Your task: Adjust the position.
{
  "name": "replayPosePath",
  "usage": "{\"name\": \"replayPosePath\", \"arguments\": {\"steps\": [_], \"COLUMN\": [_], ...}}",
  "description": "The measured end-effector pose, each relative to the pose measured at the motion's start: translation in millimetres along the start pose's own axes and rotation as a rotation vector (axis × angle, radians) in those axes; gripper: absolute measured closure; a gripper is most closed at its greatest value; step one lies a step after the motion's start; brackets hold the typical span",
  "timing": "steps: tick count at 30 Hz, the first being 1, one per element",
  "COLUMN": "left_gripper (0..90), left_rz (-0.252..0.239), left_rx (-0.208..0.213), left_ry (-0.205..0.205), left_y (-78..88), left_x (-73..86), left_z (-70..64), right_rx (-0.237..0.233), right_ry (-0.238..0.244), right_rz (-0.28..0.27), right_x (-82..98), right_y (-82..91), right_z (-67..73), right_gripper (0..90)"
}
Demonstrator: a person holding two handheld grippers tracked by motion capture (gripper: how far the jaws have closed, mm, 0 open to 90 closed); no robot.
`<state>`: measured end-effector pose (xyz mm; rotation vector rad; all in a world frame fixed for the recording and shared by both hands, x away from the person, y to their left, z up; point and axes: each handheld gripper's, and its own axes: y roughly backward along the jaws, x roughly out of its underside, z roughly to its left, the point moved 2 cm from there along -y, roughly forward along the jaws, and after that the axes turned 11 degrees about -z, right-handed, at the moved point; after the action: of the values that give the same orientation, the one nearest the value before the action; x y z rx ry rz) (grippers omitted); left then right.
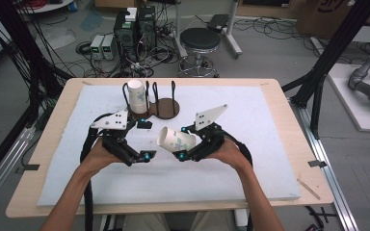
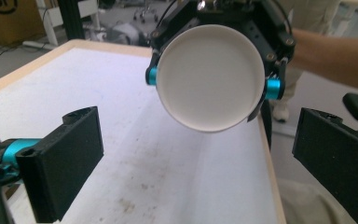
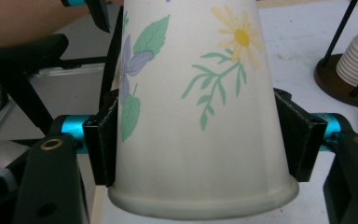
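Holding a paper cup point(image 1: 176, 140) sideways above the surface point(image 1: 250, 159), the right gripper point(image 1: 185, 143) risks crushing it; the left gripper point(image 1: 146, 140) fingers point(image 2: 60, 175) gape, probably awaiting handover.

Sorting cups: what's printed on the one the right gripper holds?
Flowers and green leaves on the white paper cup, clearest in the right gripper view.

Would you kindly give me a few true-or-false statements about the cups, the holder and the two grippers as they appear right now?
1. The right gripper clamps a floral paper cup. True.
2. The left gripper grips that cup too. False: its jaws stand open, apart from it.
3. The held cup stands upright on the table. False: it is tilted, off the white mat.
4. A stack of cups sits in the wire holder. True.
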<state>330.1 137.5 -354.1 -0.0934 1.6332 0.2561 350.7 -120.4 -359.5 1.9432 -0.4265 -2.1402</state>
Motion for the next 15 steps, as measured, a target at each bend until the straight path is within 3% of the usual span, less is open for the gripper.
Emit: {"name": "replayPosePath", "arguments": {"steps": [5, 6, 7, 8, 9, 10, 11, 12, 13, 15], "left_gripper": [1.8, 1.7, 1.8, 1.8, 1.7, 1.7, 1.7, 1.7, 1.7, 1.8], "left_rz": [0.071, 0.109, 0.109, 0.154, 0.154, 0.206, 0.206, 0.263, 0.263, 0.322], "left_rx": [-0.015, -0.017, -0.017, -0.025, -0.025, -0.026, -0.026, -0.016, -0.016, 0.0], "left_ry": [-0.013, -0.02, -0.02, -0.031, -0.031, -0.049, -0.049, -0.054, -0.054, -0.052], "left_y": [0.3, 0.2, 0.2, -0.4, -0.4, -1.2, -1.2, -2.9, -2.9, -4.9], "left_x": [-2.0, -2.7, -2.7, -3.2, -3.2, -3.6, -3.6, -3.5, -3.5, -3.0], "left_z": [-0.5, -0.8, -0.8, -0.7, -0.7, -0.1, -0.1, 0.2, 0.2, 0.1], "right_rx": [0.018, 0.028, 0.028, 0.036, 0.036, 0.043, 0.043, 0.055, 0.055, 0.06], "right_ry": [0.009, 0.014, 0.014, 0.022, 0.022, 0.032, 0.032, 0.043, 0.043, 0.055], "right_rz": [0.051, 0.082, 0.082, 0.114, 0.114, 0.141, 0.141, 0.178, 0.178, 0.221], "right_x": [-1.6, -2.3, -2.3, -3.2, -3.2, -4.1, -4.1, -5.0, -5.0, -5.4], "right_y": [1.6, 1.8, 1.8, 1.3, 1.3, 0.6, 0.6, -0.8, -0.8, -3.0], "right_z": [1.9, 2.4, 2.4, 2.8, 2.8, 3.1, 3.1, 3.8, 3.8, 4.3], "right_gripper": [28.8, 28.8, 28.8, 28.8, 28.8, 28.8, 28.8, 28.8, 28.8, 28.8]}}
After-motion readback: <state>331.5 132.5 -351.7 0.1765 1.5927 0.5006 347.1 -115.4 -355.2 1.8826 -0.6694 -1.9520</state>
